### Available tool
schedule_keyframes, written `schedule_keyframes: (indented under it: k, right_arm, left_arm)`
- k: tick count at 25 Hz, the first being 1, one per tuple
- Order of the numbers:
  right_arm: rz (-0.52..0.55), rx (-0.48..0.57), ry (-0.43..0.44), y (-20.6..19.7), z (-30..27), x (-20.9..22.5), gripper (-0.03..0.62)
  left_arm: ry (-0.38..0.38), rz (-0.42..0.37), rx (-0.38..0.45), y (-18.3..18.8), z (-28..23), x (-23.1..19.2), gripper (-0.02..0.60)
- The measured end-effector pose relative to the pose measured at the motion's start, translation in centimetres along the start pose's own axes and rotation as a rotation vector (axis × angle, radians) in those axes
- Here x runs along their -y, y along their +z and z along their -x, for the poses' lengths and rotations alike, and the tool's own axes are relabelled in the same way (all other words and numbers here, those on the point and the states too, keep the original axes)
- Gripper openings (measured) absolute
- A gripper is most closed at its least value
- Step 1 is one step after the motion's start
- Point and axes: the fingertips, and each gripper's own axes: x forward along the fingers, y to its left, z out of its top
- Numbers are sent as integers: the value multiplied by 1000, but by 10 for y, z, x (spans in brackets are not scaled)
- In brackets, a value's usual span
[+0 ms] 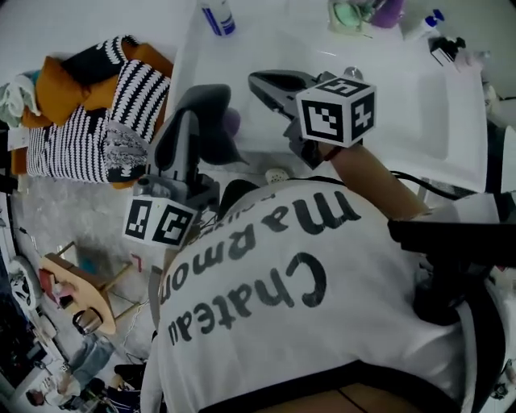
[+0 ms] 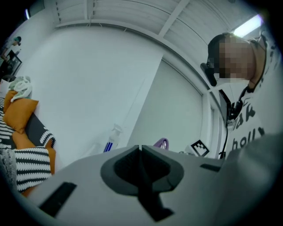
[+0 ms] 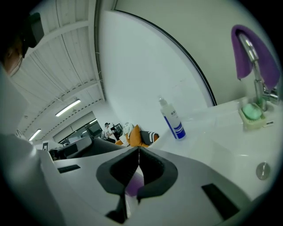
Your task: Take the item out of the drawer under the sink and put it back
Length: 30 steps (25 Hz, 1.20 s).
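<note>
At the white sink surface [image 1: 403,89], a person in a white printed shirt [image 1: 322,274] leans over the basin with 2 grippers held out in front. The left gripper [image 1: 208,101] [image 2: 140,148] points about level toward the back wall; its jaws are clenched tip to tip with nothing between them. The right gripper [image 1: 262,81] [image 3: 138,149] sits just beside it, tilted slightly down, jaw tips also pressed together. Through the hollow behind those tips a purple thing [image 3: 134,185] [image 1: 232,121] shows, with some white below it. It lies low between the 2 grippers, but I cannot tell whether it is clamped or only seen past the jaws. The drawer under the sink is hidden below the surface and the person's torso, so I cannot tell where the item is. A white bottle with blue bands [image 1: 218,16] [image 3: 173,120] [image 2: 111,140] stands upright at the back of the surface. To its right is a chrome faucet [image 3: 255,75] with a purple cloth [image 3: 250,44] draped over it. A dish holding green soap [image 3: 253,114] [image 1: 348,14] sits at the faucet's foot. Left of the sink, orange cushions [image 1: 68,81] [image 2: 20,114] and black-and-white striped cushions [image 1: 105,129] are piled together.
</note>
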Motion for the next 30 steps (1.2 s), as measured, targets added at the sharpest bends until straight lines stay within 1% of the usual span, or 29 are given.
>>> schedule_keyframes:
  k: [3,7,10,14,16,21,23,26,30]
  right_arm:
    - [-23,16,-34,-1,6,9,11]
    - [-62,37,-92,1,3,22,12]
    - [-94,67,-150,3,7,31,11]
    - [-120,125,-215,6,23,42,11]
    - [-133,159,-252,10,26,46,12]
    - [-163,231,-371,24,8,42,11]
    - [-177,255,-421,25,14,45,12]
    - [-211,282,-485,17,27,49,11]
    - [-252,302,-579,6,49,53,11]
  left_arm:
    - [-45,5,-25,-3,-15,2,25]
    - [-92,13,-60,-1,-35,-12,25]
    - [-156,23,-93,-1,-52,-15,25]
    - [-242,0,-134,-4,-68,-1,25]
    - [-280,-13,-151,-1,-73,-2,25]
    - [-377,-9,-205,12,-79,-43,25]
    - [-392,0,-247,7,-86,-52,25]
    - [-394,0,-340,-15,-93,-61,25]
    - [-459,0,-423,-44,-102,-62,25]
